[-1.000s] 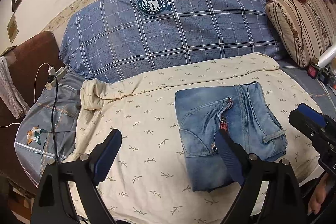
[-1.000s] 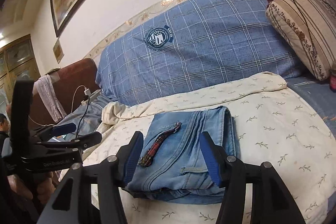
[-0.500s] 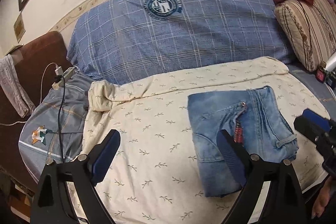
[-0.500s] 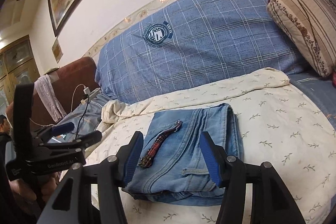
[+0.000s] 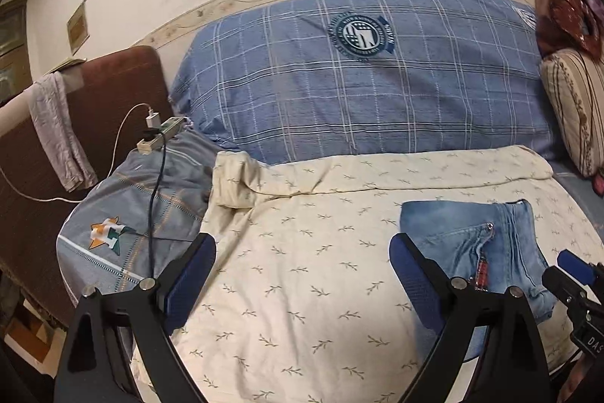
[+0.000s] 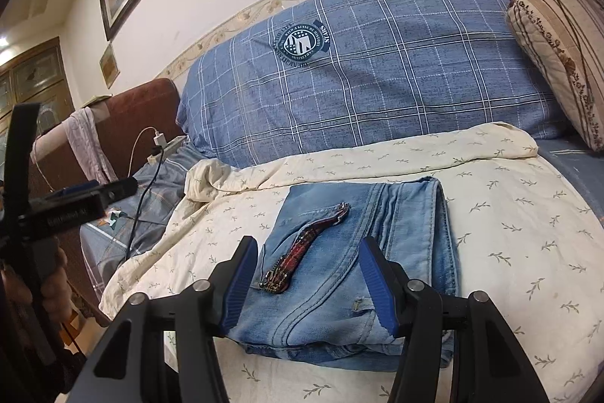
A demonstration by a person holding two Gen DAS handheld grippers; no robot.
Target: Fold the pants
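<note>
The light blue jeans (image 6: 362, 252) lie folded into a compact rectangle on the cream leaf-print sheet (image 6: 509, 225), a red plaid strap lying across their top. In the left wrist view the jeans (image 5: 472, 237) sit at the lower right. My left gripper (image 5: 302, 274) is open and empty, held above the bare sheet to the left of the jeans. My right gripper (image 6: 307, 284) is open and empty, its fingers just above the near edge of the jeans. The right gripper also shows at the right edge of the left wrist view (image 5: 577, 282).
A large blue plaid pillow (image 5: 358, 78) leans on the wall behind the sheet. A striped cushion (image 6: 558, 51) stands at the right. A power strip with cables (image 5: 158, 135) lies on grey bedding at the left, by a brown headboard (image 5: 113, 89).
The left gripper has swung left and back, so the jeans slid toward the right of its view. The right gripper has barely moved. Both stayed open.
</note>
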